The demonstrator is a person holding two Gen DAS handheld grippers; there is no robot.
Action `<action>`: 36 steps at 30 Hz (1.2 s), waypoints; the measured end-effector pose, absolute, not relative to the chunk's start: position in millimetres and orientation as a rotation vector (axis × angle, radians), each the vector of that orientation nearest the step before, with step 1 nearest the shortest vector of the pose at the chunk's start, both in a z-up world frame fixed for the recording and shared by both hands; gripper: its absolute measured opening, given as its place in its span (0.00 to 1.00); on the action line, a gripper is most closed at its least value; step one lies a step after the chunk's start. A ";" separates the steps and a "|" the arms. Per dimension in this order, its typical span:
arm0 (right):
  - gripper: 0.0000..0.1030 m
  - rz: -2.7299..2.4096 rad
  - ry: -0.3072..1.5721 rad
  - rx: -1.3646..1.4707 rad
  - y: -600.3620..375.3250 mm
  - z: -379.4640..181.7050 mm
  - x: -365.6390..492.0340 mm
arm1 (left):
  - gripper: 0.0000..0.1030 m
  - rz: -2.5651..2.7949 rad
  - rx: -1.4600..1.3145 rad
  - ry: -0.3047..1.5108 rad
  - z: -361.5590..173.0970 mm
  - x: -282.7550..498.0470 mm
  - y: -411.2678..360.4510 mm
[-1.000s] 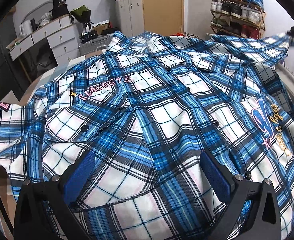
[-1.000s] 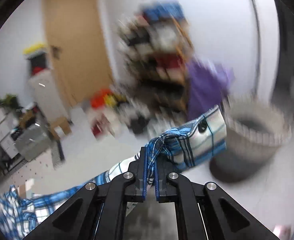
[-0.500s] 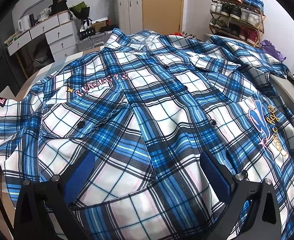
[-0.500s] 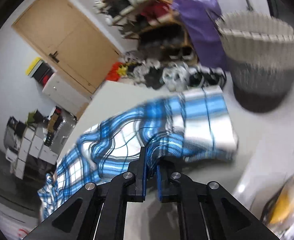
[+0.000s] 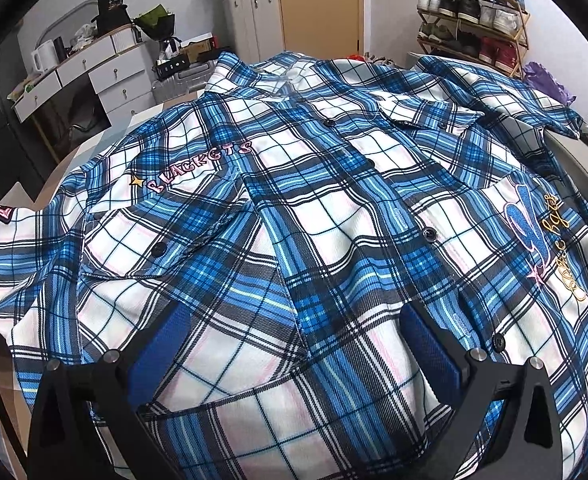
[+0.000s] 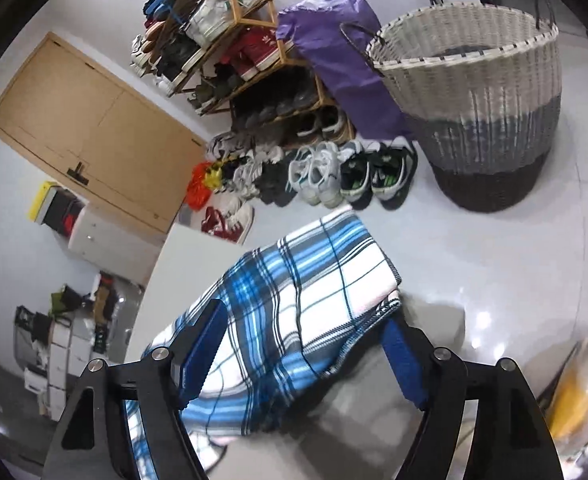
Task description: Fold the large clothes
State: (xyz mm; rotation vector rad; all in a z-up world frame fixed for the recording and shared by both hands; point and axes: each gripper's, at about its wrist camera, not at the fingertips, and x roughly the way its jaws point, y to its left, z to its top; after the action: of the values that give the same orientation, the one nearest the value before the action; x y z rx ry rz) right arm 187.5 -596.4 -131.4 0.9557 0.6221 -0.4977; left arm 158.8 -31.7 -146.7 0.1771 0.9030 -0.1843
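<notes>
Jaws of the right gripper [image 6: 300, 354], clamped on the plaid shirt's [image 5: 314, 208] sleeve cuff [image 6: 326, 276] half a second earlier, had spread and dropped it at the table's [image 6: 374, 408] right edge, while the left gripper [image 5: 294, 356] hovered open over the spread-out hem, so folding could begin.

Room: white walls, glossy pale floor [image 6: 494, 260]; wooden door [image 6: 94, 128]; wooden shoe rack [image 6: 234, 40] (shoes also on floor beside it); woven basket [image 6: 482, 92]; white drawers [image 5: 106, 76].
</notes>
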 end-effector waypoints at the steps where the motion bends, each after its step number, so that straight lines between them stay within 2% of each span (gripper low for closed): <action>1: 0.75 -0.516 0.618 0.938 -598.4 -130.6 193.2 | 0.99 -0.177 0.178 0.907 -147.3 159.3 -31.5; 3: 0.75 -0.546 0.616 0.906 -597.9 -130.1 200.1 | 0.99 -0.173 0.176 0.913 -148.1 159.8 -32.2; 4: 0.71 -0.573 0.626 0.876 -597.2 -129.6 205.3 | 0.99 -0.172 0.176 0.915 -148.1 159.9 -32.6; 6: 0.44 -0.638 0.684 0.814 -597.5 -135.0 215.7 | 0.99 -0.166 0.179 0.915 -148.3 160.5 -33.0; 7: 0.22 -0.680 0.711 0.772 -597.6 -137.6 219.9 | 0.99 -0.166 0.181 0.917 -148.8 160.7 -33.4; 8: 0.10 -0.700 0.718 0.754 -598.7 -139.4 221.2 | 0.99 -0.163 0.183 0.919 -149.1 161.4 -34.0; 9: 0.07 -0.716 0.711 0.733 -599.4 -140.1 220.7 | 0.99 -0.163 0.183 0.920 -149.3 161.5 -34.1; 13: 0.05 -0.768 0.657 0.581 -590.3 -124.0 223.6 | 0.99 -0.163 0.184 0.920 -149.1 160.9 -33.7; 18: 0.05 -0.794 0.548 0.420 -578.3 -76.6 228.8 | 0.99 -0.162 0.184 0.920 -149.1 160.9 -33.7; 22: 0.05 -0.841 0.537 0.199 -562.0 -37.9 244.2 | 0.99 -0.155 0.184 0.913 -147.1 160.3 -34.1; 29: 0.05 -0.780 0.434 0.132 -521.5 17.7 253.6 | 0.99 -0.151 0.192 0.840 -130.9 142.9 -26.2; 36: 0.05 -0.488 0.271 0.073 -412.2 79.3 250.1 | 0.99 -0.173 0.122 0.793 -95.4 119.8 7.2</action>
State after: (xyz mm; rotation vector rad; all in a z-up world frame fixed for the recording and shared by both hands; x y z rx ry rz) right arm 250.1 -412.2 79.3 0.0733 0.2708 -0.4883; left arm 119.8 7.2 -95.4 0.1219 0.7928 -0.1726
